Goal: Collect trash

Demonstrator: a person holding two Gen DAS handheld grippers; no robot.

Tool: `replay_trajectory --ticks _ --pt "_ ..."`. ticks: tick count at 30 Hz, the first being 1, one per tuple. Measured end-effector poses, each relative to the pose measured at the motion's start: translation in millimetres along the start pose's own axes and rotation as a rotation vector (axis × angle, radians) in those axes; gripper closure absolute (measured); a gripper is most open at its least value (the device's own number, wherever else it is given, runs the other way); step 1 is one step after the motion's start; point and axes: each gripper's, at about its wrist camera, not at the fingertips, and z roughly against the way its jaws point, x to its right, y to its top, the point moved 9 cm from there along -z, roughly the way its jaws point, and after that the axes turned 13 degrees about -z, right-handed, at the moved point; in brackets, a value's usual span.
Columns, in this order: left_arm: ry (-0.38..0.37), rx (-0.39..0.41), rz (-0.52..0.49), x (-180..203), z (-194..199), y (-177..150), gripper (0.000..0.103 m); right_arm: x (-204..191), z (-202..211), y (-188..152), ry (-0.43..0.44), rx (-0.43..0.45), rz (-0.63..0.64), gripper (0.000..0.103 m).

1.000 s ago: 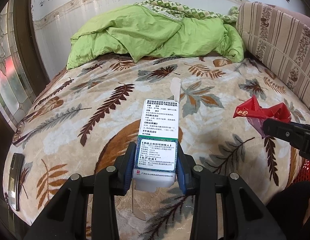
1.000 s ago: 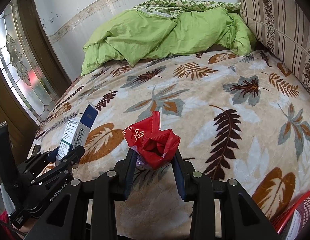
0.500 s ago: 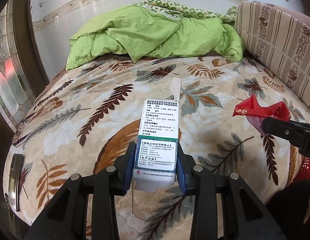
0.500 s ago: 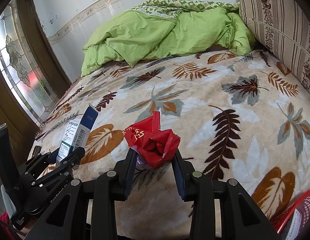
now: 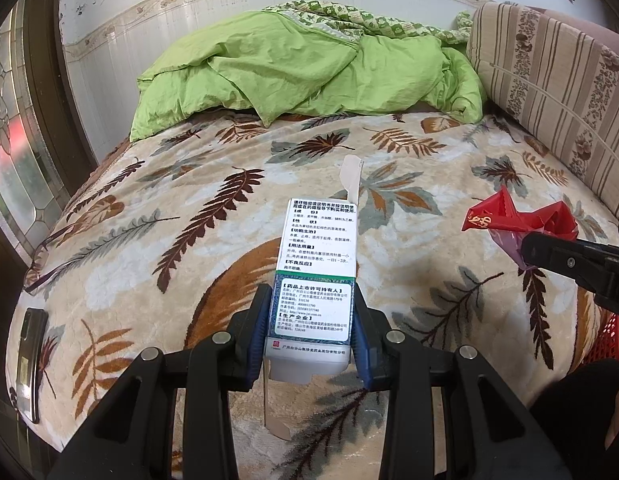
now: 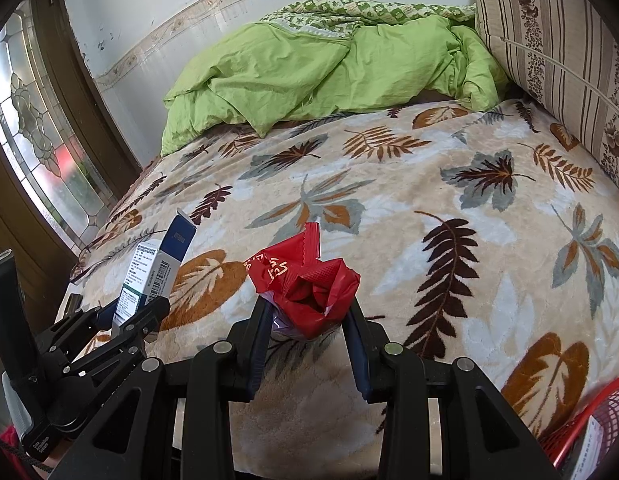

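My left gripper (image 5: 311, 336) is shut on a white and green medicine box (image 5: 315, 276) with an open end flap, held above the leaf-patterned bed blanket (image 5: 189, 216). The box also shows in the right wrist view (image 6: 153, 272), held by the left gripper (image 6: 129, 316) at the left. My right gripper (image 6: 307, 328) is shut on a crumpled red wrapper (image 6: 305, 284) above the blanket's near edge. The wrapper also shows in the left wrist view (image 5: 517, 220) at the right, with a right gripper finger (image 5: 569, 260) under it.
A red mesh basket (image 6: 589, 428) stands at the lower right beside the bed. A green quilt (image 5: 309, 68) lies at the bed's far end. A striped cushion (image 5: 549, 80) lines the right side. A dark phone (image 5: 29, 352) and glasses (image 5: 49, 256) lie on the bed's left edge.
Both grippers have kept their hold and stayed almost still; the views have shifted only slightly.
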Motion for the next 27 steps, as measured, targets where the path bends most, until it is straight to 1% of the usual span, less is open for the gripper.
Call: replay_trajectory --ticks 8,16,22,27 --pt "0.0 -0.001 0.001 1.9 1.6 0.3 0.068 0.2 3.3 0.4 -0.001 0.008 -0.014 0.065" --pt "-0.028 0.016 -0.019 9.0 6.4 3.2 0.068 1.6 18.0 -2.5 0.006 0.02 -0.044 0.065" --pt "-0.076 0.036 -0.058 37.3 23.5 13.1 0.068 12.2 42.5 -10.5 -0.005 0.03 -0.062 0.065" --pt "-0.12 0.062 -0.1 63.7 38.9 23.0 0.068 35.6 73.8 -12.2 -0.012 0.055 -0.126 0.065"
